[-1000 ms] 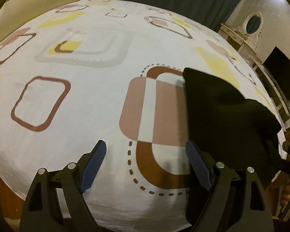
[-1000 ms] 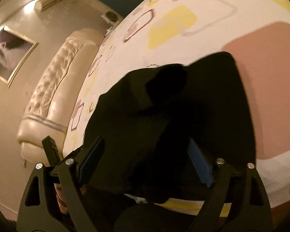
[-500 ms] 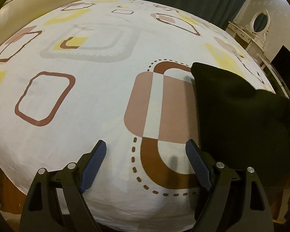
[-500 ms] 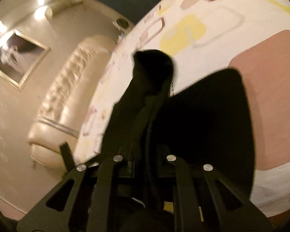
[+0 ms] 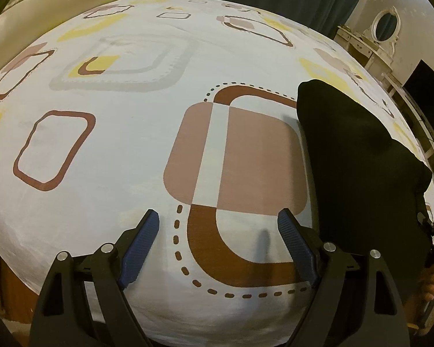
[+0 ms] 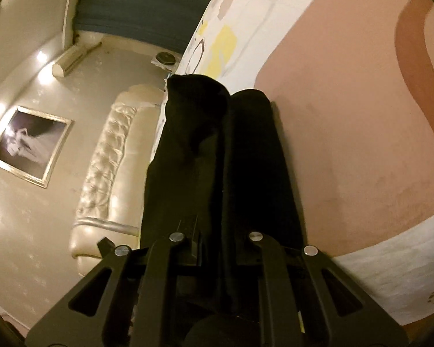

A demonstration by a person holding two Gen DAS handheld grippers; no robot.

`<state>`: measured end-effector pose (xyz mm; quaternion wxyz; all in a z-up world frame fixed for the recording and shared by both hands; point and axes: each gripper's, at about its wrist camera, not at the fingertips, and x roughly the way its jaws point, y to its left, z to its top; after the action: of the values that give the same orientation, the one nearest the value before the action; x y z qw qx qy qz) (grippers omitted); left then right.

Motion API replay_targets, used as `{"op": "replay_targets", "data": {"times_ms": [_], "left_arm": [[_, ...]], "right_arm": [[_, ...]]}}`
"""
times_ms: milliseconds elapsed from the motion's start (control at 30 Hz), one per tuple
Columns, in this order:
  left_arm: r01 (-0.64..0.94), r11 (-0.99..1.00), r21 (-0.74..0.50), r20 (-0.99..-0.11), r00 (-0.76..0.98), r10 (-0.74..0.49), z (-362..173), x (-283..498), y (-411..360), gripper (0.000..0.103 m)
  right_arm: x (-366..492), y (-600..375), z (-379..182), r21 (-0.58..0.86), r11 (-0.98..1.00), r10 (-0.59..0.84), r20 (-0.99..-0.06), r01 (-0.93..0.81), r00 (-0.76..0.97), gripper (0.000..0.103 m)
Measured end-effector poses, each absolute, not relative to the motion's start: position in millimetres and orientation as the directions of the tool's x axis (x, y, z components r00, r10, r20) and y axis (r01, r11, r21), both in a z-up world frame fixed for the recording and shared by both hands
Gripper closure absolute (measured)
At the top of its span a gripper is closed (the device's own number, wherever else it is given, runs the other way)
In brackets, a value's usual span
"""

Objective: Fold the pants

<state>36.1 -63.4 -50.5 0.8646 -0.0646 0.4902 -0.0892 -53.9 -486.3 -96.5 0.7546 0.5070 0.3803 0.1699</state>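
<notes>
Bedspread fills nearly everything I can see, pale cloth printed with brown, pink and yellow rounded squares, stretched flat across the bed. On its right side, near the edge, lie the black pants, bunched into a dark heap with one part lifted off the cloth. The right gripper has just been closing and now pinches a gathered ridge of that fabric between its jaws, so the cloth hangs in two long folds ahead of it. The left gripper hovers over bare bedspread beside the pants, jaws spread wide and holding nothing. My worry is the one-sided grab: with only a thick pinch held, pulling could drag the whole heap along or let layers slip out, leaving the fold crooked unless the free gripper pins the other end.
</notes>
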Motion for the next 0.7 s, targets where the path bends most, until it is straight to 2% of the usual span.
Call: {"op": "replay_targets", "data": {"times_ms": [300,533,633,667,700], "left_arm": [[0.109,0.972,-0.209,-0.831,0.503,-0.236,-49.8,35.4,-65.5,0.020],[0.147,0.957,-0.251,-0.817,0.498,-0.290,-48.1,33.0,-70.4,0.020],[0.165,0.930,-0.330,-0.793,0.486,-0.367,-45.6,31.1,-68.3,0.020],[0.169,0.914,-0.368,-0.781,0.477,-0.403,-44.8,30.8,-66.4,0.020],[0.170,0.905,-0.389,-0.774,0.473,-0.422,-44.6,30.6,-64.8,0.020]], "right_arm": [[-62.9,-500.1,-106.2,0.918,0.371,0.639,-0.360,0.137,0.680,0.093],[-81.3,-522.1,-103.1,0.902,0.394,0.588,-0.397,0.179,0.705,0.094],[-92.5,-533.0,-97.6,0.855,0.469,0.529,-0.472,0.221,0.705,0.083],[-97.7,-537.4,-96.2,0.851,0.474,0.520,-0.477,0.225,0.709,0.075],[-103.0,-541.8,-95.9,0.865,0.452,0.526,-0.457,0.219,0.717,0.051]]}}
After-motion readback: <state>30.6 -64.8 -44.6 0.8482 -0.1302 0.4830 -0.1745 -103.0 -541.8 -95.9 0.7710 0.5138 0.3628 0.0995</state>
